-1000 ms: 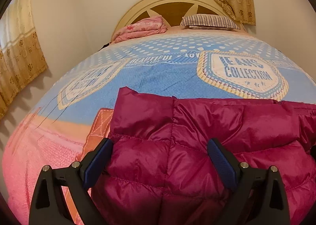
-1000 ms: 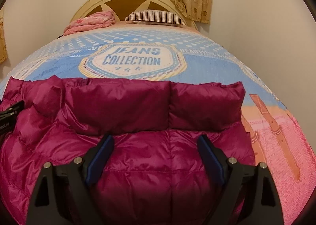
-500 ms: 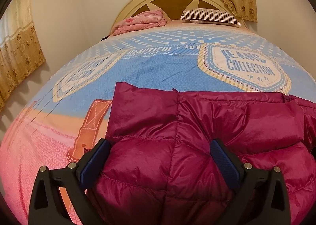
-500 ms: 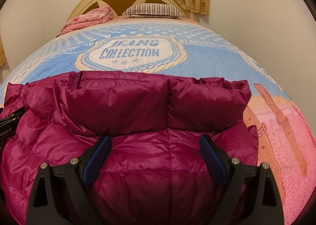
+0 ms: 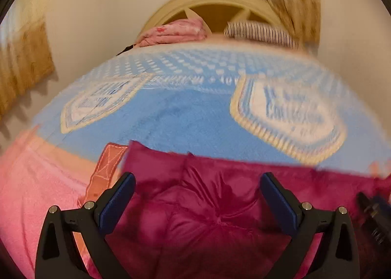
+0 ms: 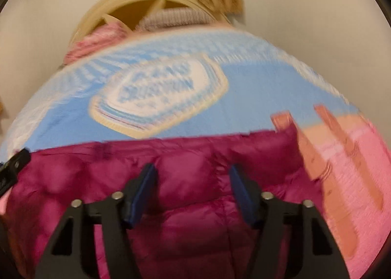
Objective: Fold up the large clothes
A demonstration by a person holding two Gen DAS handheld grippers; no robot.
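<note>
Magenta puffer jacket [image 5: 220,205] lies flat on the bed's blue-and-pink blanket [image 5: 190,117], near its foot end. Left claw [image 5: 196,199] over jacket, jaws spread wide, gripping nothing. Right claw [image 6: 193,193] over jacket, jaws narrower but apart, fabric between them; contact unclear through blur. Striped pillow [image 5: 261,33] and folded pink bedding [image 5: 173,32] at headboard.

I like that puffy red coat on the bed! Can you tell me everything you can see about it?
The magenta quilted puffer jacket looks shiny and padded, stitched into puffy sections with wrinkles. It lies spread across the near part of the blue and pink bedspread, its far edge running almost straight. The open left gripper and the narrower, still open right gripper hang over it; whether their blue-padded fingers touch it is unclear. The pictures are blurred, so finer details are lost.
</note>
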